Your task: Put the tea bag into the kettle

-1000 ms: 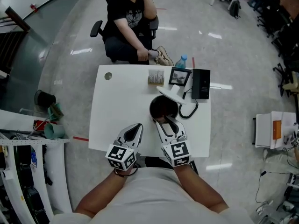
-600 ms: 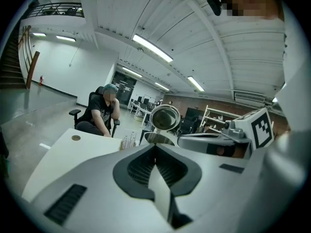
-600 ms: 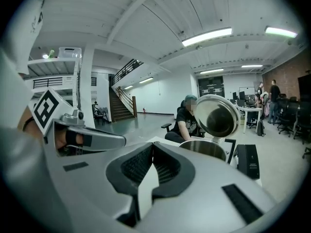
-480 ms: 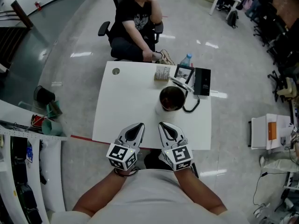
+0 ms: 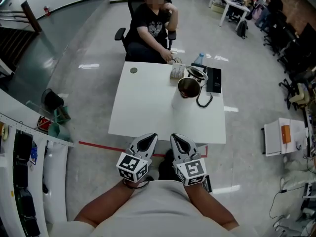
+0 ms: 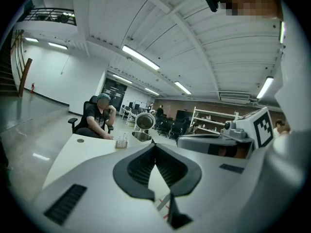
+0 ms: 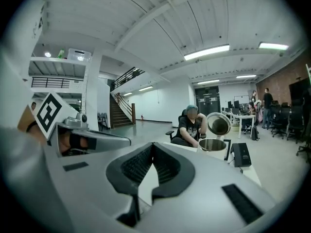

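The steel kettle (image 5: 188, 87) stands on the far right part of the white table (image 5: 148, 107), its lid (image 5: 196, 73) tipped up and its mouth uncovered. No tea bag shows in any view; the kettle's inside is too small to make out. Both grippers are held close to my body, over the floor and short of the table's near edge. My left gripper (image 5: 150, 138) has its jaws shut with nothing between them (image 6: 155, 145). My right gripper (image 5: 177, 138) is likewise shut and empty (image 7: 153, 144). The kettle (image 7: 212, 145) lies far ahead of the right jaws.
A small box of tea bags (image 5: 177, 72), a black device (image 5: 214, 79), a water bottle (image 5: 199, 59) and a black cord (image 5: 203, 100) sit near the kettle. A person (image 5: 154, 26) sits at the table's far side. A red tape line (image 5: 98, 146) crosses the floor.
My right gripper has drawn back from the kettle's mouth to beside the left one. Both grippers and my view have pulled away from the table, which now lies farther off.
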Action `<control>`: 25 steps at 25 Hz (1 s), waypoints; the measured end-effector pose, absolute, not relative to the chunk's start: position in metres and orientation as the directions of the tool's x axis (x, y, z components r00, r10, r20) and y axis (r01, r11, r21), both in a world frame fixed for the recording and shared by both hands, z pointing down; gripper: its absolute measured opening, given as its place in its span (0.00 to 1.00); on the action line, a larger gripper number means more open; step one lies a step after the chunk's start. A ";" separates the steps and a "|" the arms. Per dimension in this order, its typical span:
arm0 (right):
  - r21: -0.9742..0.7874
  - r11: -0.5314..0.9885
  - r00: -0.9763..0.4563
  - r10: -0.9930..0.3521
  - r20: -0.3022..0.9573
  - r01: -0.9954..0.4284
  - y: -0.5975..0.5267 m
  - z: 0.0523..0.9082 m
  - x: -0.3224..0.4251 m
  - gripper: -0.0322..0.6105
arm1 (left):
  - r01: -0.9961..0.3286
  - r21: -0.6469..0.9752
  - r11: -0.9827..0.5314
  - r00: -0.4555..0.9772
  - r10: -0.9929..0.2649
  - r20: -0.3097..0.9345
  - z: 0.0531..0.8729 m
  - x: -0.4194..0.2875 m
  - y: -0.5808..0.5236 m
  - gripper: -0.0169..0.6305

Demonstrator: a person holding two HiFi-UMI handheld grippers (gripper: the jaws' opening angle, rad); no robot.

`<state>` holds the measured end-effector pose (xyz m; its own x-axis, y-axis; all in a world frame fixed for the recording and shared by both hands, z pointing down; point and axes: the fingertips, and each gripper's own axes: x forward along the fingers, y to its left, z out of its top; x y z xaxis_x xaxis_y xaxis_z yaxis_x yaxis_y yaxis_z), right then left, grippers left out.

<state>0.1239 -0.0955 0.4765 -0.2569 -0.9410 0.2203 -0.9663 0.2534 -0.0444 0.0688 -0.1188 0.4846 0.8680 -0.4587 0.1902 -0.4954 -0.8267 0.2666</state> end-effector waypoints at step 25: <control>-0.041 0.183 -0.186 -0.974 0.130 -0.982 0.017 0.425 0.085 0.07 | -0.389 0.235 -0.891 0.921 -0.373 0.112 0.431 0.035 -0.008 0.04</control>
<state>0.0846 0.0173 0.4253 -0.1865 -0.9738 0.1298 -0.9823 0.1826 -0.0410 0.0348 -0.0077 0.4310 0.9211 -0.3731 0.1115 -0.3893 -0.8907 0.2346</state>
